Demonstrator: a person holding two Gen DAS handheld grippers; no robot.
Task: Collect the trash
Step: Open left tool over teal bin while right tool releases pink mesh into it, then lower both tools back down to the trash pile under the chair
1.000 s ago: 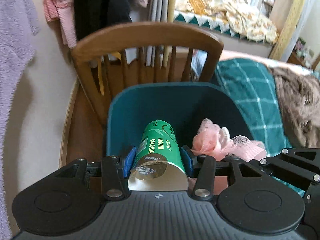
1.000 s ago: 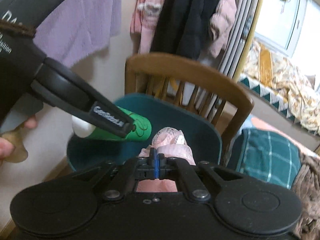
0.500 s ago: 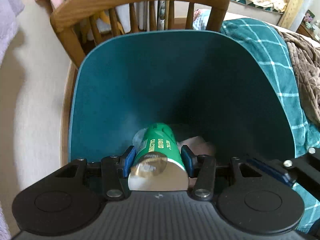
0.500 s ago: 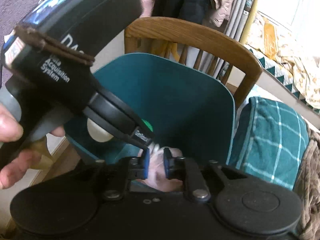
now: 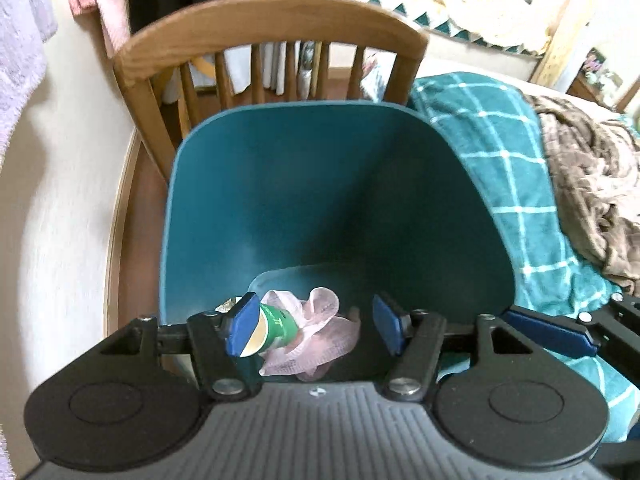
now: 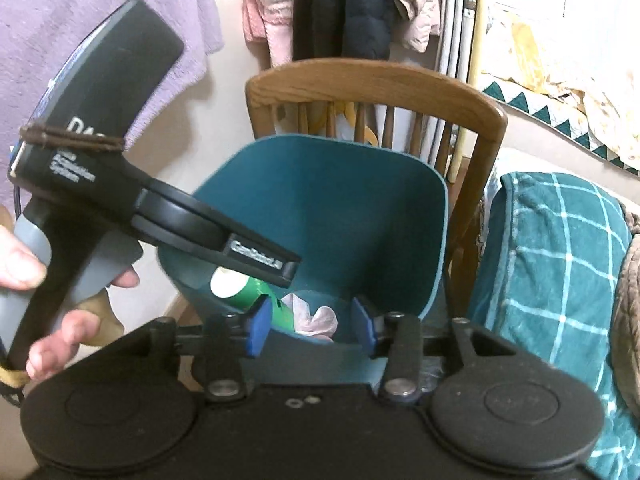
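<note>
A teal bin stands in front of a wooden chair. Inside it lie a green bottle and a crumpled pink wrapper. My left gripper is open over the bin's near rim, and the bottle lies loose just past its left pad. My right gripper is open and empty above the same rim. The bin, the bottle and the wrapper also show in the right wrist view, below the left gripper's body.
The wooden chair stands behind the bin, against a cream wall at the left. A teal checked blanket and a brown throw lie on the right. Clothes hang behind the chair.
My left gripper has opened and let the green bottle drop into the bin. My right gripper has opened wide and released the pink wrapper, which now lies in the bin.
</note>
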